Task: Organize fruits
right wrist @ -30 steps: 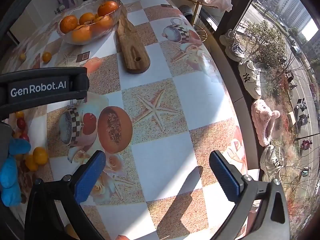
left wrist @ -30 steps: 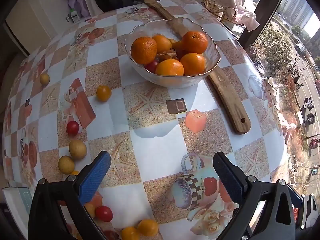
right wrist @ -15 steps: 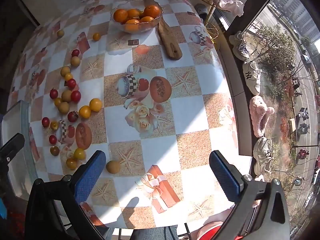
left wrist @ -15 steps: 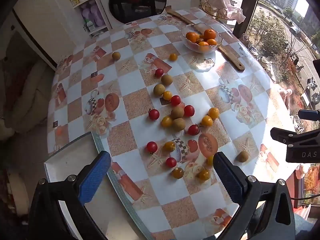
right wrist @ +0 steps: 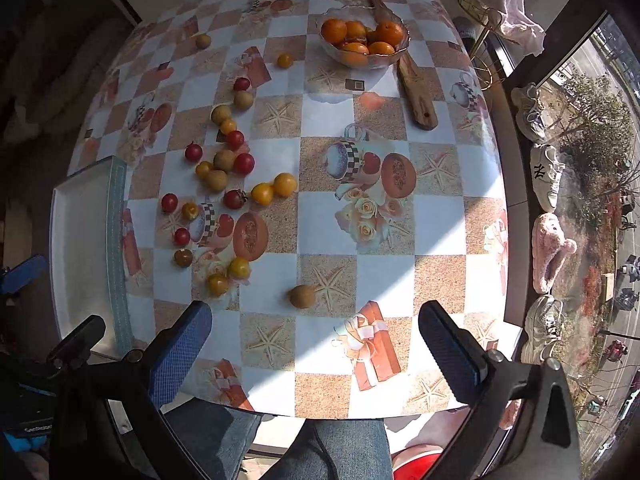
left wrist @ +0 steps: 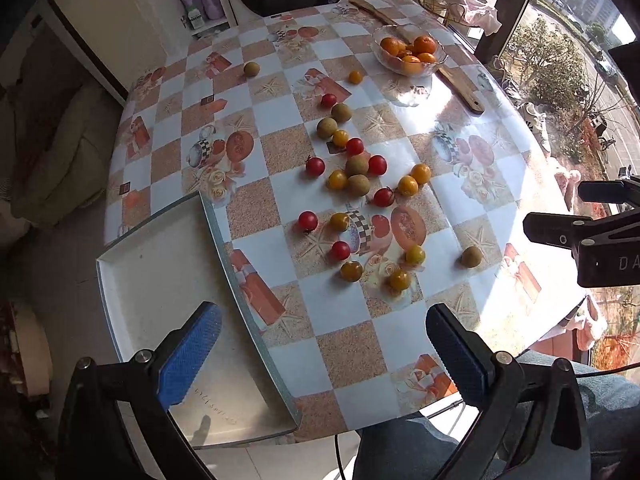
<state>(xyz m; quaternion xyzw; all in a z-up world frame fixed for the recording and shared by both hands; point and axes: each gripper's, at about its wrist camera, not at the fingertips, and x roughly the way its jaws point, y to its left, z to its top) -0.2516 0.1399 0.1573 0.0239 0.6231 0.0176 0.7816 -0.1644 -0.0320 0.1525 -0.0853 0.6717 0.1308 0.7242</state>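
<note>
Several small red, yellow and brown-green fruits (left wrist: 357, 165) lie scattered across the patterned table (left wrist: 400, 344); the scatter also shows in the right wrist view (right wrist: 224, 160). A lone brown fruit (right wrist: 302, 296) lies nearest the front edge. A glass bowl of oranges (left wrist: 408, 53) stands at the far side, also in the right wrist view (right wrist: 362, 42). A pale empty tray (left wrist: 168, 280) sits at the table's left edge. My left gripper (left wrist: 320, 356) is open and empty, held high above the front edge. My right gripper (right wrist: 316, 356) is open and empty, also high above it.
A long wooden board (right wrist: 416, 92) lies beside the bowl. The person's jeans-clad legs (right wrist: 344, 448) are below the table's front edge. Shoes (right wrist: 546, 172) and a window are to the right. A sofa (left wrist: 48, 140) is to the left.
Both grippers have pulled far back and up from the table. The bowl, close a second ago, is now distant, and the whole table, the tray and the scattered fruits have come into view.
</note>
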